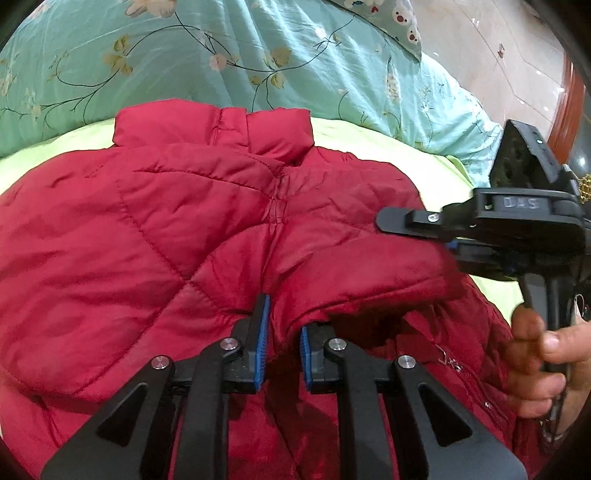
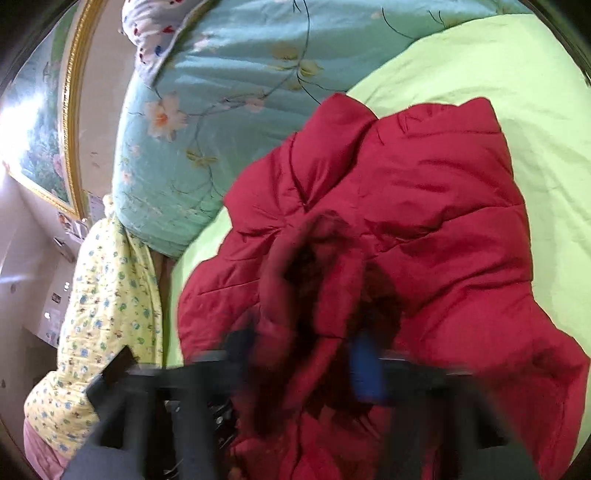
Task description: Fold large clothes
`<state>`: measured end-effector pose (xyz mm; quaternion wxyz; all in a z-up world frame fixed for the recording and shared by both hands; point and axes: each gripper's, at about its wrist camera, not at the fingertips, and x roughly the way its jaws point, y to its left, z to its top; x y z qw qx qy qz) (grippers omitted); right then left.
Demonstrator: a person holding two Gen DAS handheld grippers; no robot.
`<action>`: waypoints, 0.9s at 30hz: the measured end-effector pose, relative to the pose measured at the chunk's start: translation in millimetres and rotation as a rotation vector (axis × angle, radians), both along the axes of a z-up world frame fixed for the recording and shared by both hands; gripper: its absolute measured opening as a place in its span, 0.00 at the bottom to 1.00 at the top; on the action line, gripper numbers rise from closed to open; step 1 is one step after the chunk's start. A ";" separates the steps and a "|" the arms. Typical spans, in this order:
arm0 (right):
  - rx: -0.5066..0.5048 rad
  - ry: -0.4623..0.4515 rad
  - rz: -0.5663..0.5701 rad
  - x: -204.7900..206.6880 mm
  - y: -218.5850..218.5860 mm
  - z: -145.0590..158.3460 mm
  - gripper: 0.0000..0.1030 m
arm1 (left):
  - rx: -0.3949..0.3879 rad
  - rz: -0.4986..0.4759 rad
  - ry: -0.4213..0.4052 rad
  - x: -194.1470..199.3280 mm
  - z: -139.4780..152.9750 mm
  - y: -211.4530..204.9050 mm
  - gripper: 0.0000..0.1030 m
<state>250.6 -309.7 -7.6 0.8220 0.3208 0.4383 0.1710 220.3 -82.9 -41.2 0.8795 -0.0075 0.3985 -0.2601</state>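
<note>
A red quilted jacket (image 1: 155,236) lies on a light green sheet (image 1: 354,136), collar at the far side. In the left wrist view my left gripper (image 1: 282,339) is shut on a fold of the jacket near its middle, with red cloth pinched between the blue pads. My right gripper (image 1: 417,236) comes in from the right, held by a hand (image 1: 539,365), its fingers over a bulging sleeve. The right wrist view is blurred: a bunch of the red jacket (image 2: 443,206) fills the gap of the right gripper (image 2: 303,354), beside one blue pad (image 2: 365,365).
A teal floral quilt (image 1: 221,48) lies bunched beyond the jacket, with a patterned pillow (image 1: 391,18) on it. A yellow printed cloth (image 2: 107,295) hangs at the bed's edge. A gold-framed picture (image 2: 44,140) is on the wall; tiled floor (image 1: 498,55) lies past the bed.
</note>
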 end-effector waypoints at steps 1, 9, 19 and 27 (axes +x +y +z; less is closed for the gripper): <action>-0.006 -0.007 0.003 -0.3 0.3 0.9 0.16 | -0.003 -0.003 0.006 -2.0 0.6 1.9 0.15; -0.107 -0.086 -0.001 -5.4 -3.4 23.4 0.10 | -0.096 -0.010 0.044 -18.1 17.1 34.2 0.21; -0.257 -0.079 -0.032 -5.7 -17.0 16.7 0.09 | -0.146 0.129 0.039 25.7 38.3 95.9 0.21; -0.292 -0.058 -0.079 -12.6 -24.2 12.7 0.22 | -0.199 0.160 0.216 57.6 -17.3 112.0 0.20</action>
